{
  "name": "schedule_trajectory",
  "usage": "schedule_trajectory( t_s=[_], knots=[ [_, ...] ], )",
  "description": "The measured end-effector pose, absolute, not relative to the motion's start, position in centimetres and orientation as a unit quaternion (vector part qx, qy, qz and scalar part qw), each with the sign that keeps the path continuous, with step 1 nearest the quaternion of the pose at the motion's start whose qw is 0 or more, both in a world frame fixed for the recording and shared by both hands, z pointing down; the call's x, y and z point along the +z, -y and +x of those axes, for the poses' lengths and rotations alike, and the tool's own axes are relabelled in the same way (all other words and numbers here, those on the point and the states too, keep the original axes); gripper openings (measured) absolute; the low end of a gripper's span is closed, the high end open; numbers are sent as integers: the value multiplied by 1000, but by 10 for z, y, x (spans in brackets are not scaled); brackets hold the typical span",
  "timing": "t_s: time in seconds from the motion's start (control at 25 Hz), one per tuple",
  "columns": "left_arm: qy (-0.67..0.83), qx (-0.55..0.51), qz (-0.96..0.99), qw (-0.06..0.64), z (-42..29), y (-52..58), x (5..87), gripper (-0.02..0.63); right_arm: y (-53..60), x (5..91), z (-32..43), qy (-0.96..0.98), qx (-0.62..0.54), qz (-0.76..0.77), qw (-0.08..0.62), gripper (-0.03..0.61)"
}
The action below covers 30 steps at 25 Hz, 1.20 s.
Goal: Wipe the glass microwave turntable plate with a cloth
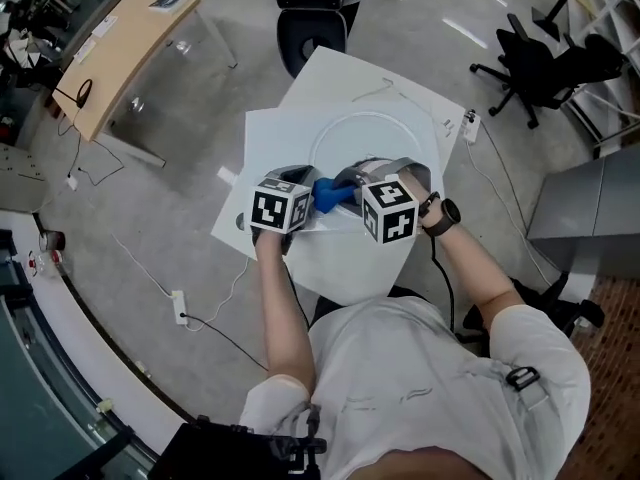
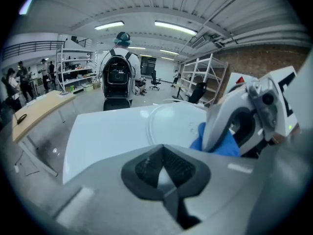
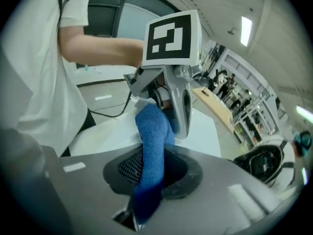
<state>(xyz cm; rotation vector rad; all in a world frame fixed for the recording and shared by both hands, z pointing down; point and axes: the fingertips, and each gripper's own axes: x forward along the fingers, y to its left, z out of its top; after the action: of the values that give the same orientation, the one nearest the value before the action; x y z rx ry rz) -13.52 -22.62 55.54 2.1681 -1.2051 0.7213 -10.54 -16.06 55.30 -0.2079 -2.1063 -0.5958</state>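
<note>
Glass turntable plate (image 1: pixel 366 136) is seen lying flat on the white bench (image 1: pixel 280 148), toward its far side, its round rim showing pale against the top. In the left gripper view the plate (image 2: pixel 168 124) is found just beyond that gripper's jaws.

A blue cloth (image 1: pixel 329 194) is clamped between the jaws of the right hand-held gripper (image 1: pixel 385 200). In the right gripper view the cloth (image 3: pixel 151 141) is pinched at its lower end by the hand-held gripper (image 3: pixel 146 180) and stands up from it in a thick fold. The cloth is held at the near edge of the plate, between the two marker cubes; whether it touches the glass cannot be told.

The jaws of the left hand-held gripper (image 2: pixel 164 173) are shown drawn together with nothing between them. That gripper (image 1: pixel 283 206) is held just beside the cloth, over the near part of the bench.
</note>
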Motion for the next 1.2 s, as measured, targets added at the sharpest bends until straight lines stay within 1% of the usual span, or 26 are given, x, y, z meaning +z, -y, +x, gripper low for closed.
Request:
schedule_trajectory(
  t_s=[0.16, 0.44, 0.6, 0.72, 0.92, 1.04, 1.2],
  knots=[
    [444, 275, 808, 274, -135, 225, 556, 0, 197, 555, -115, 835, -325, -88, 435, 70],
    [454, 273, 803, 273, -139, 227, 555, 0, 246, 552, -140, 822, -373, -116, 415, 83],
    [456, 274, 803, 270, -139, 226, 556, 0, 285, 557, -131, 804, -397, -77, 436, 74],
    [462, 274, 800, 266, -138, 225, 557, 0, 314, 558, -98, 787, -394, -50, 472, 74],
    [474, 273, 795, 264, -136, 224, 557, 0, 340, 556, -9, 774, -352, -23, 527, 74],
    [474, 272, 795, 264, -137, 224, 557, 0, 328, 550, 35, 777, -319, -23, 542, 74],
    [472, 271, 796, 266, -135, 223, 557, 0, 283, 548, 76, 774, -284, -56, 562, 74]
  ],
)
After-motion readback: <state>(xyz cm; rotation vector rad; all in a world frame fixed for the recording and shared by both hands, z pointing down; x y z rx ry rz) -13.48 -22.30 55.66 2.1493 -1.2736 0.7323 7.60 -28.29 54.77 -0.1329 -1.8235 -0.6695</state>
